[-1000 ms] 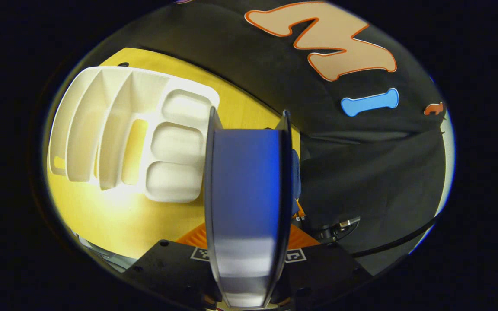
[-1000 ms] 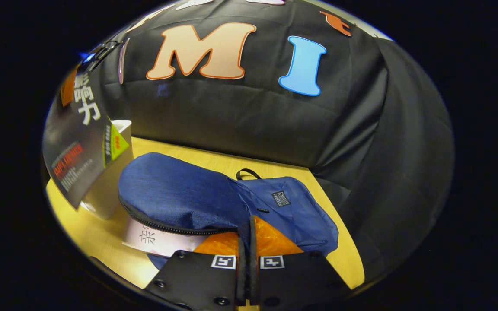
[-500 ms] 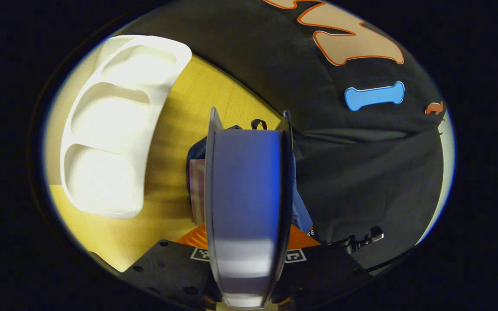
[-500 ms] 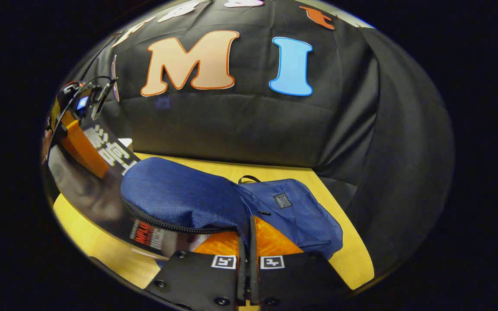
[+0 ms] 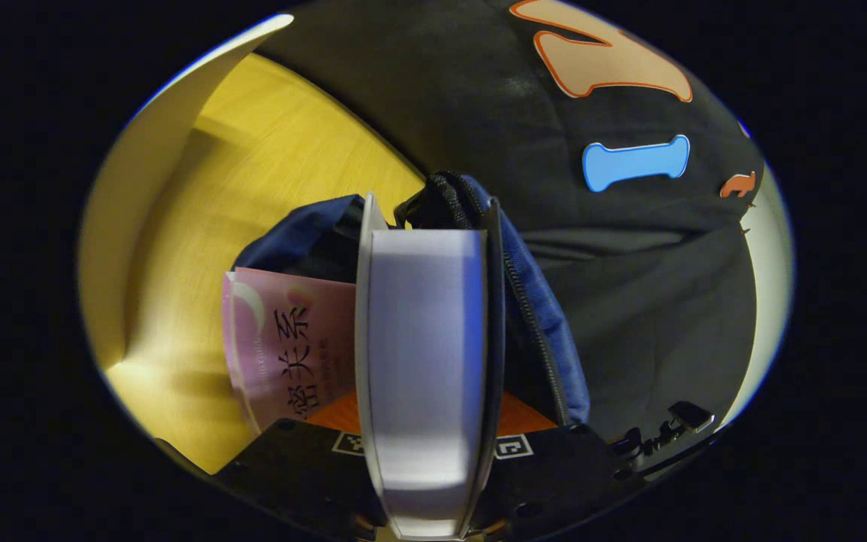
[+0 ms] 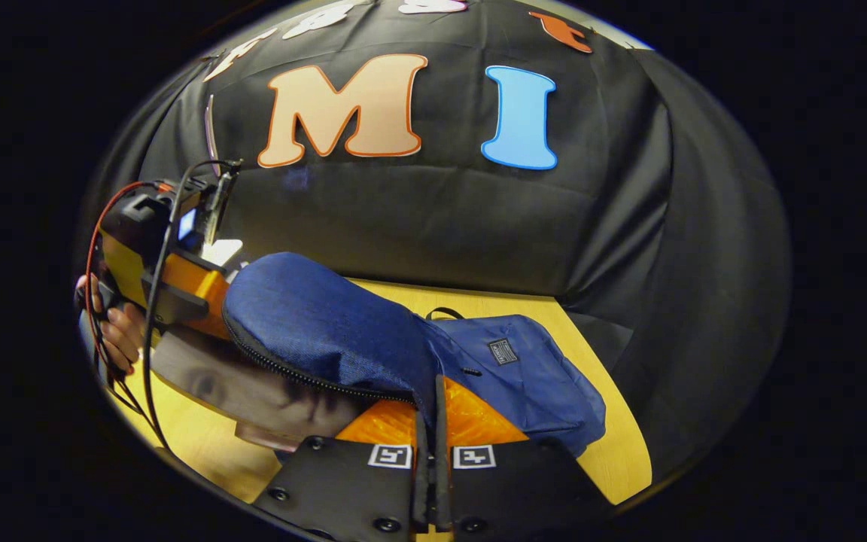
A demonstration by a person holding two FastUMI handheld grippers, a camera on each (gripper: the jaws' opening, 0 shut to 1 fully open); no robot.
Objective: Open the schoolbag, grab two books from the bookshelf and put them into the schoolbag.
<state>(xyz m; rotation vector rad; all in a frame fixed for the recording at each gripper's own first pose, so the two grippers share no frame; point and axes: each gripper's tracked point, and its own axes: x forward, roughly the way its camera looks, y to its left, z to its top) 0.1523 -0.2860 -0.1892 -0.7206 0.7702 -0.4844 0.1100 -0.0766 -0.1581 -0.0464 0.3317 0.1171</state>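
The left hand-held gripper (image 5: 424,361) pinches the second book (image 5: 420,376) edge-on, its pages facing the camera, both fingers pressed flat on the covers. It hangs right at the mouth of the schoolbag (image 6: 509,376), which lies on the yellow surface (image 5: 200,248). The first book (image 5: 290,339), the pink one, is partly inside the opening already.

The right hand-held gripper (image 6: 432,452) is pressed together on the schoolbag's flap (image 6: 320,339), lifting it by the zipper edge so the mouth gapes. In the right gripper view a hand (image 6: 119,331) steers the left tool under that flap.

The book looks stiff and fairly weighty with glossy covers (likely to slide if the squeeze eases), so a firm hold across both covers suits it. The bag is soft cloth and sags wherever it isn't held, so the zipper hem is the sensible grip.
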